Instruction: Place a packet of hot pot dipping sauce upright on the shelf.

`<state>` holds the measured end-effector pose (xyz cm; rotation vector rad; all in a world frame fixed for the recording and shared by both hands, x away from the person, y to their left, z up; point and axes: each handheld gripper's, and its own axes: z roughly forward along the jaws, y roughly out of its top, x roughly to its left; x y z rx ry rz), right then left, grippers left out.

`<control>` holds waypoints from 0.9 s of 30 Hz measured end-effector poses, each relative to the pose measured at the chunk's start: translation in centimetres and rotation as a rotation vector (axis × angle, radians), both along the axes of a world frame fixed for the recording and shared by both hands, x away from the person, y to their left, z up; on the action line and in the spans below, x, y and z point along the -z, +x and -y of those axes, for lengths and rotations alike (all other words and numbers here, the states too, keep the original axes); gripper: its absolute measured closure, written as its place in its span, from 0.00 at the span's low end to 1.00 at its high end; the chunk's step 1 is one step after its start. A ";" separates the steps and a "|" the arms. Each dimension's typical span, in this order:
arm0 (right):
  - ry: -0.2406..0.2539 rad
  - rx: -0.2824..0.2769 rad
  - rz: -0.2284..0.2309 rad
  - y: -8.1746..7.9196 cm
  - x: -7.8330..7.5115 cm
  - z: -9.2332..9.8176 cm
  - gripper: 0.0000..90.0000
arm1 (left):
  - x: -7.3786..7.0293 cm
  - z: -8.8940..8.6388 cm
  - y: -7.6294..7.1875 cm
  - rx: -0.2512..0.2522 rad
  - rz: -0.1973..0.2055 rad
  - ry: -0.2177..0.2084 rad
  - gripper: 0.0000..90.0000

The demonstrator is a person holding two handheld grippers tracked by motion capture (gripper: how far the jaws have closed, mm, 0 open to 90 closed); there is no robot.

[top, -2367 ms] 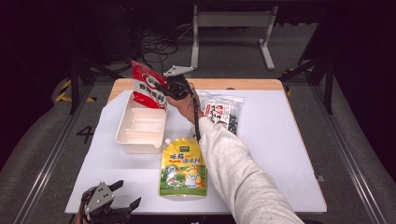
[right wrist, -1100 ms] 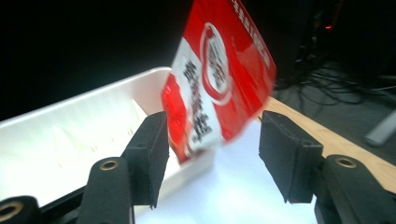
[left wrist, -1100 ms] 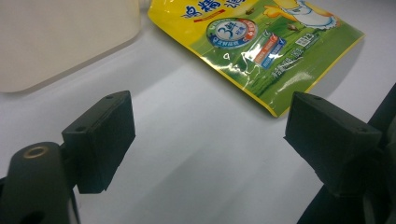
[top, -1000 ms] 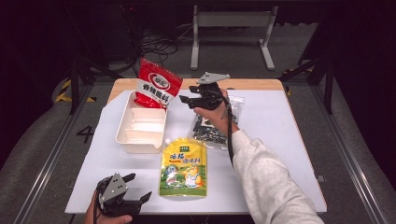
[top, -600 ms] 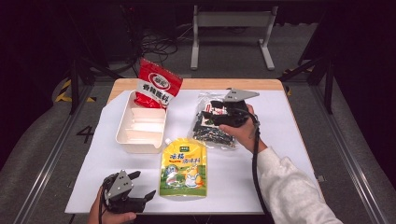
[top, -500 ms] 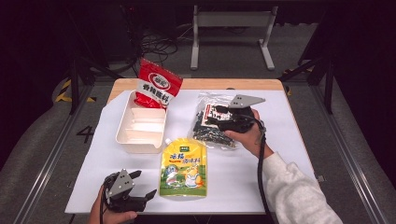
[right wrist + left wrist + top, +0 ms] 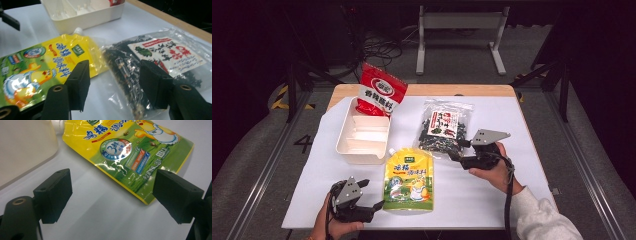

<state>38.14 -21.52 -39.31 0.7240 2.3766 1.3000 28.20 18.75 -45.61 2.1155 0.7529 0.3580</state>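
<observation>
A clear bag of dark dried seaweed lies right of centre on the white sheet. My right gripper is low at the bag's near right corner and open, and the bag's crinkled edge lies between its jaws without being pinched. A yellow-green spout pouch lies flat in front of a white divided tray. My left gripper rests open at the pouch's near left corner. In the left gripper view the pouch lies just beyond its jaws. A red snack pouch leans in the tray's far end.
The white sheet has free room at the right and front. A wooden table edge runs along the back. The tray's wall is close on the left gripper's left. Metal stand legs and cables are on the dark floor behind.
My right gripper has left the red pouch, which stays leaning in the tray, and has come right, toward me and lower, to the seaweed bag's near corner. The left gripper has barely shifted.
</observation>
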 end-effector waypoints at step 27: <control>-0.060 -0.165 -0.245 -4.0 5.6 -5.4 0.35 | 0.5 0.5 2.7 0.013 -0.099 -0.048 0.17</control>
